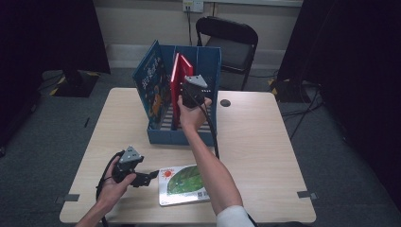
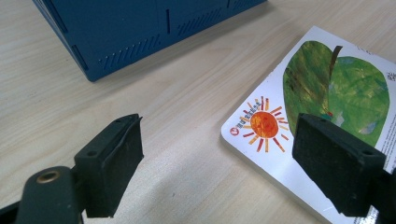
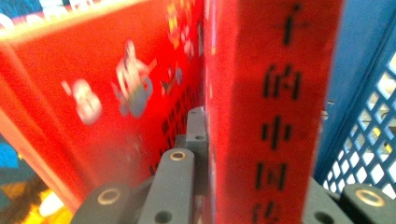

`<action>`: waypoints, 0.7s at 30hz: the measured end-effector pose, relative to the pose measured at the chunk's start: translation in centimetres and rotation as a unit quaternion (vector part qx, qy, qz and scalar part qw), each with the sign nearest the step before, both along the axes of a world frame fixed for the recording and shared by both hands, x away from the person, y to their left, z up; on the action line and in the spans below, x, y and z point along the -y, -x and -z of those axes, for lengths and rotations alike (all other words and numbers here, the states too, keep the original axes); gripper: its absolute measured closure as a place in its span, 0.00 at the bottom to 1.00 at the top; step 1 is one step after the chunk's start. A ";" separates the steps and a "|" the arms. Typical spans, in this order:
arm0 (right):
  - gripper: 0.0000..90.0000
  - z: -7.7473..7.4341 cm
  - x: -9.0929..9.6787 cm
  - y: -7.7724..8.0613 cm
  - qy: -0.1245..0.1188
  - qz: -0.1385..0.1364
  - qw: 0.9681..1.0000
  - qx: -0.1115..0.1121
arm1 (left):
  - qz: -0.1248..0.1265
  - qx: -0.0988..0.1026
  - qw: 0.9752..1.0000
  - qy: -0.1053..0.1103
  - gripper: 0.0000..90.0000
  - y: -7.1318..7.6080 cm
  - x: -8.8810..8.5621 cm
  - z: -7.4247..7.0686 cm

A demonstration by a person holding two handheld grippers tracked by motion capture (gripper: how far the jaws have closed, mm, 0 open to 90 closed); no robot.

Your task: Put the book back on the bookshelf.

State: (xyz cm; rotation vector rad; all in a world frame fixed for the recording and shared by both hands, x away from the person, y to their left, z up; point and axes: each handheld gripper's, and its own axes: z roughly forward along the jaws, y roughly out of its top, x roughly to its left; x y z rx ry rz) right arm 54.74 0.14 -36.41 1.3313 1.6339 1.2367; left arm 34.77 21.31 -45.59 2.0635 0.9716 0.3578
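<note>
A blue slotted crate [image 1: 179, 136] stands at the table's far middle. Upright in it are a blue picture book [image 1: 151, 87] at the left and a red book [image 1: 176, 82] beside it. My right gripper [image 1: 193, 91] reaches into the crate from the near side. In the right gripper view, the right gripper [image 3: 254, 140] is shut on a red book [image 3: 275, 93] with black characters down its spine, close to the other red cover [image 3: 116, 84]. A white book with a green leaf and an orange sun [image 1: 184, 184] lies flat near the front edge. My left gripper [image 1: 150, 176] is open just left of it, with the book's corner [image 2: 261, 126] between its jaws [image 2: 219, 126].
The crate's lattice wall [image 3: 369, 140] is close on the right of the held book. A black chair [image 1: 231, 42] stands behind the table. A round cable hole [image 1: 225, 102] is right of the crate. The crate's blue front wall [image 2: 130, 32] is ahead of the left gripper.
</note>
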 end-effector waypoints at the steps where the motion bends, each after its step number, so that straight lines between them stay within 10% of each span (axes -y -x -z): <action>1: 0.89 0.7 0.1 0.1 -0.002 0.000 1.000 -0.002 | 0.002 0.004 1.000 -0.004 0.18 0.0 -0.1 0.0; 21: 0.85 2.9 1.5 3.9 0.015 -0.064 0.998 0.003 | 0.006 -0.001 1.000 -0.012 0.18 -0.1 0.3 0.1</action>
